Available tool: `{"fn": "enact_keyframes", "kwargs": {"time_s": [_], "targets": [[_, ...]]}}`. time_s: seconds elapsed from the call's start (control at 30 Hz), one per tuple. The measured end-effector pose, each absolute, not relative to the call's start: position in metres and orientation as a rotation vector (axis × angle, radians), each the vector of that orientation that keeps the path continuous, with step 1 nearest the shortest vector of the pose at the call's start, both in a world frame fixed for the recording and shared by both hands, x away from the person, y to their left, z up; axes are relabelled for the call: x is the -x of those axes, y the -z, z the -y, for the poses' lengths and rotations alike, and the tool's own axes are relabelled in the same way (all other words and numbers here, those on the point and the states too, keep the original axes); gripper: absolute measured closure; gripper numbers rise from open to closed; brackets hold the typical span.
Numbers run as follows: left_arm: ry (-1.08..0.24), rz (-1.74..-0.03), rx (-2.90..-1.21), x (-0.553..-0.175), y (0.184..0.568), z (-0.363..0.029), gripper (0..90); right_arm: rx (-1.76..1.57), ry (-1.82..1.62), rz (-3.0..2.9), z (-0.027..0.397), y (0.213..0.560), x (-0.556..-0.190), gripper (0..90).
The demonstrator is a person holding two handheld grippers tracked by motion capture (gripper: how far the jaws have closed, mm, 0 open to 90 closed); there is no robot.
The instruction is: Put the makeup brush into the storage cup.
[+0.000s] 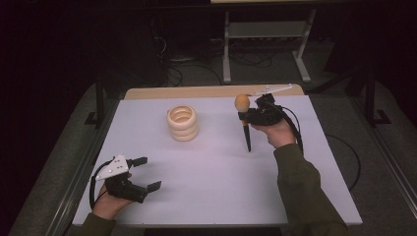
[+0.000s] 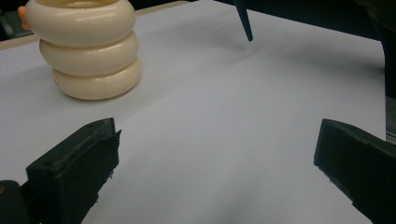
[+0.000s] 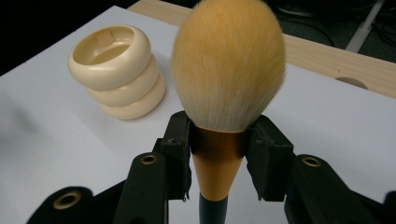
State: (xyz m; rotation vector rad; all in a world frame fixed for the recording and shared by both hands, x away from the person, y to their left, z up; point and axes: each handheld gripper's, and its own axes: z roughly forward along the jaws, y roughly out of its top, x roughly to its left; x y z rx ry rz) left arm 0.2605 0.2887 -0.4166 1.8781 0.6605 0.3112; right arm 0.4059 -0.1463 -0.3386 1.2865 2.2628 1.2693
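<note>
Jaws of my right gripper (image 3: 218, 154) were clamped on the makeup brush (image 3: 228, 70) at its golden collar, bristles up, held above the bench (image 1: 206, 167) right of the cream ringed holder (image 1: 182, 123). My left gripper (image 1: 147, 173) rested with jaws released, grasping nothing.

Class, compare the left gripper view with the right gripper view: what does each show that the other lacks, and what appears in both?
Left gripper view alone: the left claw, its two black jaws standing wide apart with nothing between them, and the dark pointed handle tip of the brush.

Right gripper view alone: the brush's fluffy orange-and-white head, its gold collar clamped in the right claw, and the wooden table edge.

Shared: the cream ringed holder standing upright on the white tabletop.
</note>
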Motion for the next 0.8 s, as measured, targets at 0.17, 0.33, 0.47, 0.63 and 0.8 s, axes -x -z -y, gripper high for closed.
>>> {"fn": "enact_keyframes", "kwargs": {"time_s": [0.17, 0.33, 0.47, 0.63, 0.8], "targets": [[-0.311, -0.667, -1.874, -0.261, 0.417, -0.289, 0.0, -1.262, -1.327, -2.232, 0.151, 0.34, -0.398, 61.3], [-0.316, -0.662, -1.865, -0.261, 0.417, -0.289, 0.0, -1.235, -1.379, -2.185, 0.154, 0.34, -0.392, 61.3], [-0.317, -0.665, -1.853, -0.26, 0.415, -0.287, 0.0, -1.22, -1.421, -2.172, 0.156, 0.338, -0.388, 61.3], [-0.311, -0.653, -1.839, -0.262, 0.411, -0.283, 0.0, -1.199, -1.45, -2.174, 0.152, 0.339, -0.382, 61.3], [-0.317, -0.639, -1.826, -0.267, 0.402, -0.281, 0.0, -1.17, -1.49, -2.178, 0.148, 0.338, -0.378, 61.3]]}}
